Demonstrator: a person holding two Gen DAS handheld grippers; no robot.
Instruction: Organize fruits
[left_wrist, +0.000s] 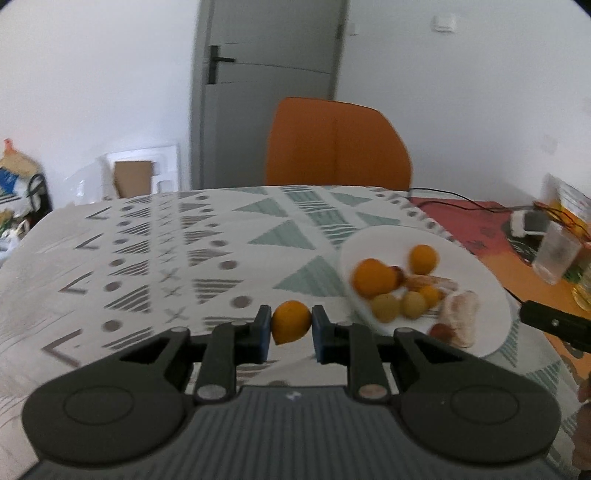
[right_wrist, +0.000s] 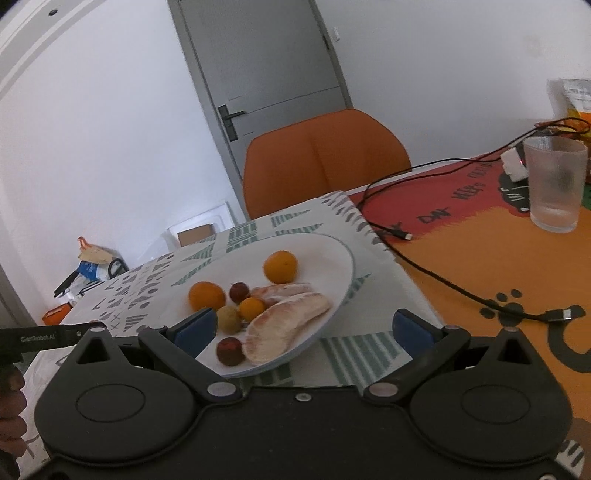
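Note:
My left gripper (left_wrist: 290, 325) is shut on a small orange fruit (left_wrist: 290, 322) and holds it above the patterned tablecloth, left of the white plate (left_wrist: 491, 291). The plate carries oranges (left_wrist: 373, 277), green-yellow fruits (left_wrist: 386, 307), dark red fruits and peeled pomelo pieces (left_wrist: 461, 317). In the right wrist view my right gripper (right_wrist: 303, 330) is open and empty, its jaws spread wide over the near rim of the plate (right_wrist: 340, 258). There I see oranges (right_wrist: 280, 266), a green fruit (right_wrist: 229, 318), dark red fruits (right_wrist: 229, 350) and pomelo pieces (right_wrist: 286, 326).
An orange chair (left_wrist: 336, 144) stands behind the table. A frosted glass (right_wrist: 556, 182), a white charger and black cables (right_wrist: 436, 277) lie on the orange mat to the right. The patterned cloth (left_wrist: 147, 251) spreads left of the plate.

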